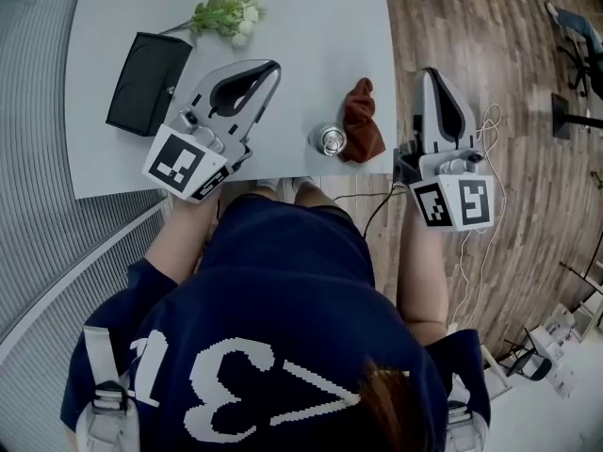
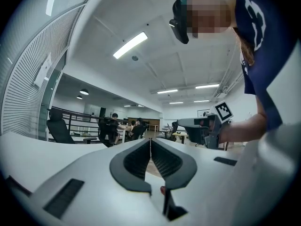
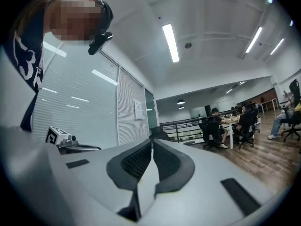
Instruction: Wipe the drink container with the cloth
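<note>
A silver drink can (image 1: 331,140) stands upright near the front edge of the pale table (image 1: 311,36). A red-brown cloth (image 1: 361,121) lies crumpled just right of it, touching or nearly touching it. My left gripper (image 1: 275,65) is held over the table left of the can, shut and empty. My right gripper (image 1: 429,72) hangs off the table's right edge, beyond the cloth, shut with nothing in it. In the left gripper view the jaws (image 2: 150,142) meet and point up and out across the office. In the right gripper view the jaws (image 3: 152,142) are likewise together.
A black pouch (image 1: 149,83) lies at the table's left and a sprig of white flowers (image 1: 229,12) at the back. Wood floor (image 1: 490,45) with cables lies to the right. The person's torso (image 1: 283,281) is close to the table's front edge. Distant seated people and desks appear in both gripper views.
</note>
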{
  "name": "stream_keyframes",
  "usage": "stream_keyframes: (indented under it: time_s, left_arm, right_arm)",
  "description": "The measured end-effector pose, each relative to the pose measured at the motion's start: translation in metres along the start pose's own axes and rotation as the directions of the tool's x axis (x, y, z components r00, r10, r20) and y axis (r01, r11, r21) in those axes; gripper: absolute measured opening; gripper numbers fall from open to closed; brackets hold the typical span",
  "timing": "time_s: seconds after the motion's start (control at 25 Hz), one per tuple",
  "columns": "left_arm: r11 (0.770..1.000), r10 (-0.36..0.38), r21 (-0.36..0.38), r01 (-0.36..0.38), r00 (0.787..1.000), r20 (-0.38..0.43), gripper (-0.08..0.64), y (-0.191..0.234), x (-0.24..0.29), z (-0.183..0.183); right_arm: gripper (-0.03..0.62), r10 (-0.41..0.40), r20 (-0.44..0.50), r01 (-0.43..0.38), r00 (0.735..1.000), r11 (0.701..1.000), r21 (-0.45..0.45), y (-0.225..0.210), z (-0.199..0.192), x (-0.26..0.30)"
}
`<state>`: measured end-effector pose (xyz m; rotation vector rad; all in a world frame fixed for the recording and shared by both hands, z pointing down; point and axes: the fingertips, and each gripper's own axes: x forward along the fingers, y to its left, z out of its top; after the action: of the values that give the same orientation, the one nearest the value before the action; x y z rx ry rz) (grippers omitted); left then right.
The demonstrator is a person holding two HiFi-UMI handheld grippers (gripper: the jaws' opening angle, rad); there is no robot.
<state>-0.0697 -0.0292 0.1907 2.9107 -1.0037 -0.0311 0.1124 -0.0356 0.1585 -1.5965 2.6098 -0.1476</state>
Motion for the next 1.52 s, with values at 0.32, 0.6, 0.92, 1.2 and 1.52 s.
stream_keyframes:
  time_s: [0.32,0.6,0.92,1.2,1.52]
  left_arm:
    - [0.999,0.049,-0.007,-0.050,0.994,-0.096,0.018,-0.017,0.018,-0.038]
    - [0.983,-0.164,-0.112,0.144,0.966,-0.197,0.020,-0.069,0.021,-0.079]
    - [0.954,-0.298,-0.138,0.266,0.893,-0.338,0.167,-0.112,0.020,-0.129]
    - [0.951,-0.291,-0.036,0.307,0.849,-0.441,0.264,-0.135,0.030,-0.156]
    - [0.949,-0.302,-0.060,0.308,0.843,-0.446,0.272,-0.134,0.033,-0.168]
  right_arm:
    - [0.085,0.209,-0.216,-0.195,0.954,0.977,0.085,-0.027,-0.071,0.013]
    - [0.175,0.411,-0.527,-0.359,0.744,0.911,0.203,-0.012,-0.192,-0.004]
    - [0.218,0.413,-0.690,-0.393,0.594,0.898,0.198,-0.005,-0.268,-0.017]
    - [0.230,0.351,-0.803,-0.507,0.482,0.859,0.071,0.008,-0.301,-0.021]
    - [0.074,0.463,-0.679,-0.412,0.569,0.876,0.252,0.011,-0.287,-0.015]
